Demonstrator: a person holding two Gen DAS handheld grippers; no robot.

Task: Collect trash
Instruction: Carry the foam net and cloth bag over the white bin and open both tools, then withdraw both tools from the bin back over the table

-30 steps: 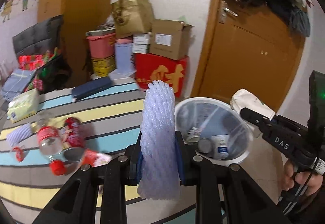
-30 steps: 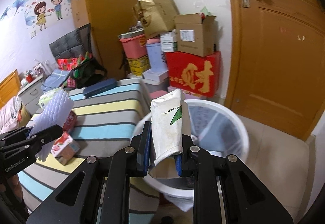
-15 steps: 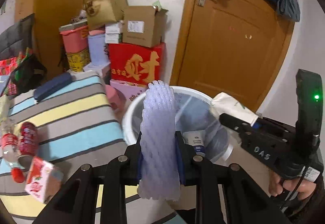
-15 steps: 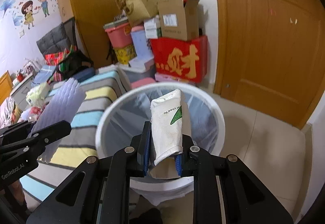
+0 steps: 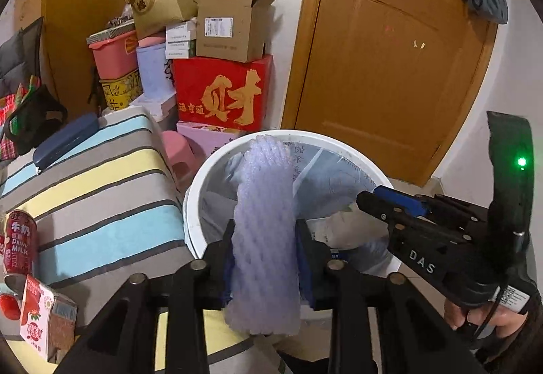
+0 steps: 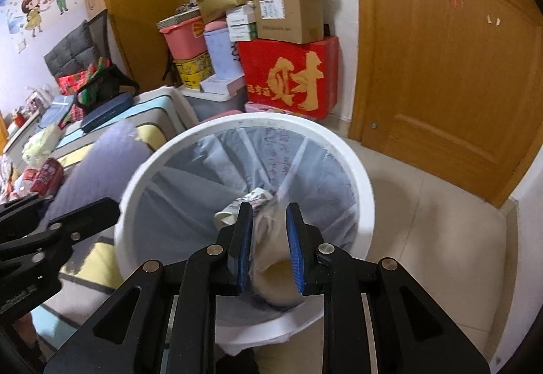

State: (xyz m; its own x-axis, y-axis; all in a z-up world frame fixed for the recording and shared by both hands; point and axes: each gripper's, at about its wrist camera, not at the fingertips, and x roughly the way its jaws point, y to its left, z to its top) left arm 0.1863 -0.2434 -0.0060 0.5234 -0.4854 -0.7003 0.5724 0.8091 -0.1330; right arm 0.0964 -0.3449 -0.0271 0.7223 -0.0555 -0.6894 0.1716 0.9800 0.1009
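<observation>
**Both grippers over the white bin, letting go of trash**

The left gripper has a pale lilac foam fruit net standing upright between its blue pads; the jaws are opening, with the net still filling the gap and touching both sides. The right gripper has its fingers slightly apart and parting. A crumpled white paper carton is blurred in the gap and appears loose rather than pinched.

Both grippers point down into a round white trash bin lined with a translucent bag, with other scraps at the bottom. A hand grips the right tool's handle.

Beside the bin, on the left, is a striped cloth surface. A red milk can and a small red-and-white carton lie on it. Behind the bin are stacked boxes, including a red box, and a brown wooden door.
</observation>
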